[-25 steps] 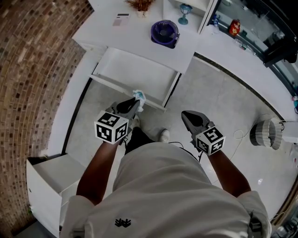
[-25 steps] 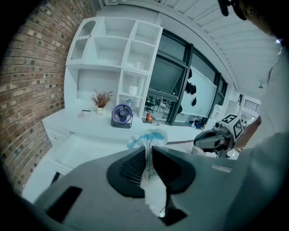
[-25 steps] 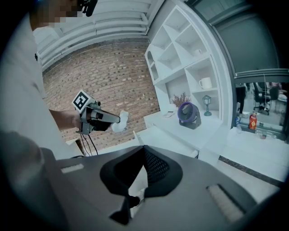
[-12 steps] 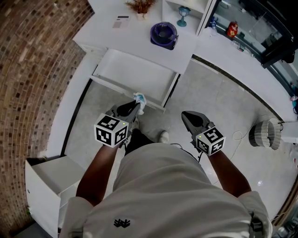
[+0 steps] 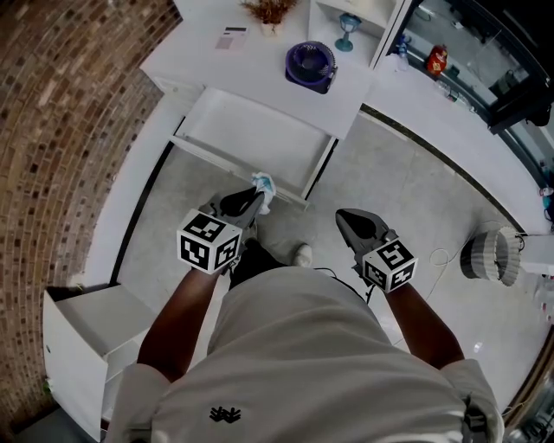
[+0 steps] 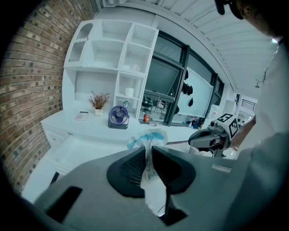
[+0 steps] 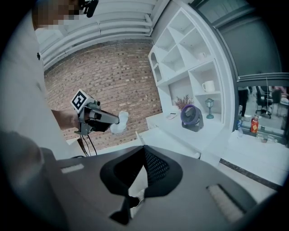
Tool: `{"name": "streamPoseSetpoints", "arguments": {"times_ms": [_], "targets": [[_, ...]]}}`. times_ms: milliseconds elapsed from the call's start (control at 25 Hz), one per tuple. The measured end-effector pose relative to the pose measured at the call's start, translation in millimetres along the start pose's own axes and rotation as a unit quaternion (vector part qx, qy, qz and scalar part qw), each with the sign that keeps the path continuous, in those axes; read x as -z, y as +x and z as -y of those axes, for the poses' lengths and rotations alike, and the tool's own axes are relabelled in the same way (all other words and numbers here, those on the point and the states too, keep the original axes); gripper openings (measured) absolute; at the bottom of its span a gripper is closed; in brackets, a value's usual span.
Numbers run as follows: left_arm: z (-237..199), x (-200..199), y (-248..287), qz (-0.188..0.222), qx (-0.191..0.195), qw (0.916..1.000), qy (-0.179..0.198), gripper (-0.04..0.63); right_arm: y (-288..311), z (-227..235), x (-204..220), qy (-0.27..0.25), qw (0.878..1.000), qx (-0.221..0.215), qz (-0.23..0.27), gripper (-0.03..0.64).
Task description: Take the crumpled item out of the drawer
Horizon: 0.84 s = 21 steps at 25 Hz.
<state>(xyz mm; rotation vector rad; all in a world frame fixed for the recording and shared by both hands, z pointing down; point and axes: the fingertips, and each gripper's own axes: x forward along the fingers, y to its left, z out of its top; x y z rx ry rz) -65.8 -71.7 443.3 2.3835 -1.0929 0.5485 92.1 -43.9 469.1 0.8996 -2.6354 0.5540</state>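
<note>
A crumpled white and blue item sticks out of my left gripper, which is shut on it just in front of the open white drawer. In the left gripper view the crumpled item is pinched between the two dark pads, its top bunched above them. My right gripper hangs to the right, over the floor, its jaws closed together with nothing between them. The right gripper view shows the left gripper with the crumpled item at its tip.
The drawer stands pulled out from a white counter that carries a purple fan, a small dried plant and a calculator. A brick wall runs on the left. A second open white drawer is at lower left.
The head view has shifted slightly. My left gripper stays shut on the crumpled item in front of the drawer; the right gripper keeps its place.
</note>
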Motion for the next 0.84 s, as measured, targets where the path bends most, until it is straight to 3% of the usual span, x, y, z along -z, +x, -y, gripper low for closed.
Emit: {"name": "streamPoseSetpoints", "arguments": {"times_ms": [840], "targets": [[-4.4, 1.3, 15.0, -0.004, -0.003, 1.0000, -0.008, 0.052, 4.6, 10.8, 6.2, 0.000, 1.000, -0.006, -0.011, 0.012]]}}
